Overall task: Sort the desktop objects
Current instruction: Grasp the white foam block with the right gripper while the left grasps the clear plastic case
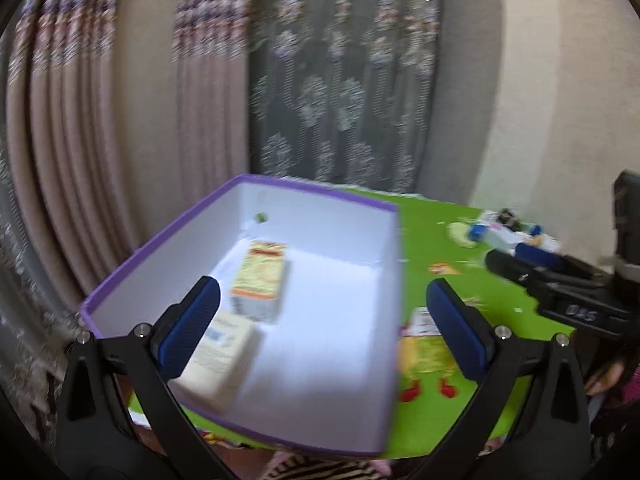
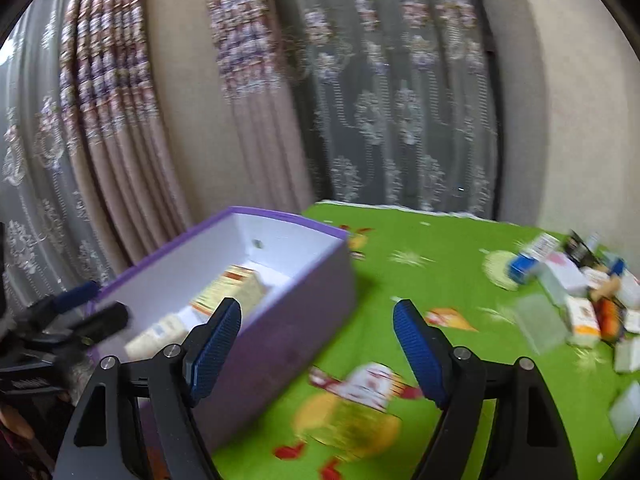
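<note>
Left gripper (image 1: pixel 322 314): I am seeing it hanging above the purple box, jaws spread wide, nothing between the blue pads (image 1: pixel 191 328)

Right gripper (image 2: pixel 318 350): I am seeing it hanging over the box's right wall and the cloth beside it, jaws standing wide apart, holding nothing; in the left wrist view it is showing at the right edge (image 1: pixel 532 268), though from there I cannot tell its state

Purple box (image 1: pixel 168 236): lidless, white inside, sitting at the left end of the table, next to the pink curtain (image 1: pixel 72 140)

Yellow carton (image 1: pixel 262 276): lying flat on the box floor, orange and yellow print, toward the far end

Cream carton (image 1: pixel 224 356): lying inside the box nearer to me, just beside the yellow carton; I am seeing its left part hidden behind the left finger pad

Green tablecloth (image 2: pixel 432 248): covering the table, cartoon prints on it, all blurring in both views

Unsorted pile (image 2: pixel 576 292): small boxes and packets lying at the far right of the cloth, well apart from the purple box; blur is keeping me from naming most of them

Blue-and-white item (image 2: pixel 524 266): sitting at the pile's left edge, on a pale round print

Orange-and-white carton (image 2: pixel 584 316): lying at the near side of the pile
</note>
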A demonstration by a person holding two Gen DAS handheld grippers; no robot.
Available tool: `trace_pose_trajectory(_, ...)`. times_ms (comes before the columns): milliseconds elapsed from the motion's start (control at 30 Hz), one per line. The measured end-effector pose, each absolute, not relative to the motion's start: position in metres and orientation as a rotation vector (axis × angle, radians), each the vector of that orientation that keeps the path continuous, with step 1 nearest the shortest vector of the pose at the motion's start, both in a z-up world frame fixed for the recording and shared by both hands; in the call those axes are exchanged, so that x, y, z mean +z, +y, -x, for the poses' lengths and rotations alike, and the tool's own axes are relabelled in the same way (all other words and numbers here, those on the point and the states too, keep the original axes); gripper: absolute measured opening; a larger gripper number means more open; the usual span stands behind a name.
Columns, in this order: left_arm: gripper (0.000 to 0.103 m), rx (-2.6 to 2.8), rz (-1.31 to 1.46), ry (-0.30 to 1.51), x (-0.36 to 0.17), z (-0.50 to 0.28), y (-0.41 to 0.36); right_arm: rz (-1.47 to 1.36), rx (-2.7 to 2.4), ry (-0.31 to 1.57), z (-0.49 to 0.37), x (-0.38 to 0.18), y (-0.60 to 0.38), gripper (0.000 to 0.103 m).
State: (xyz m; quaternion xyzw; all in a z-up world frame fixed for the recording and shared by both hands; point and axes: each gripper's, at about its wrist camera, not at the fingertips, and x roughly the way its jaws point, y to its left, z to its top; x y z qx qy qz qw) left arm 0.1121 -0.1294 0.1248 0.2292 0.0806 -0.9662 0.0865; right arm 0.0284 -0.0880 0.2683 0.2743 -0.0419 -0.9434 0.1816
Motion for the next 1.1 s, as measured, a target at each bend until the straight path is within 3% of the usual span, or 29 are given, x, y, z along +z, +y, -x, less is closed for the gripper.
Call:
trace_pose_trajectory(200,0.103,-3.061,-0.733,0.095,0.127,-0.109,-0.051,-0.856,-2.903,-0.081,-0.05,0.243,0.001,0.082)
trace_pose_trajectory(400,0.103,-3.192,-1.014,-0.146,0.1,-0.085,0.03,-1.086,-3.17,0.008,-0.055,0.204,0.11,0.082)
trace_pose_trajectory(600,0.103,-3.184,-1.274,-0.155,0.074,-0.045,0.073,-1.361,-3.023,0.166,-0.024,0.166,0.186,0.083)
trace_pose_trajectory(733,0.103,-3.123,-1.396,-0.015,0.057,0.002,0.084,-1.397,-2.904,0.127,-0.015,0.148,0.201,0.078)
trace_pose_trajectory(767,0.103,-3.096,-1.446,0.072,0.05,0.02,0.082,-1.377,-2.895,0.097,-0.018,0.147,0.201,0.06)
trace_pose_trajectory(800,0.103,-3.068,-1.479,0.146,0.044,0.035,0.08,-1.355,-2.891,0.068,-0.021,0.147,0.2,0.026)
trace_pose_trajectory(1033,0.103,-2.83,-1.512,0.639,0.007,0.146,0.067,-1.353,-2.966,0.114,-0.048,0.148,0.184,0.028)
trace_pose_trajectory(1100,0.103,-2.746,-1.486,0.7,0.003,0.168,0.066,-1.342,-2.973,0.077,-0.052,0.148,0.186,0.028)
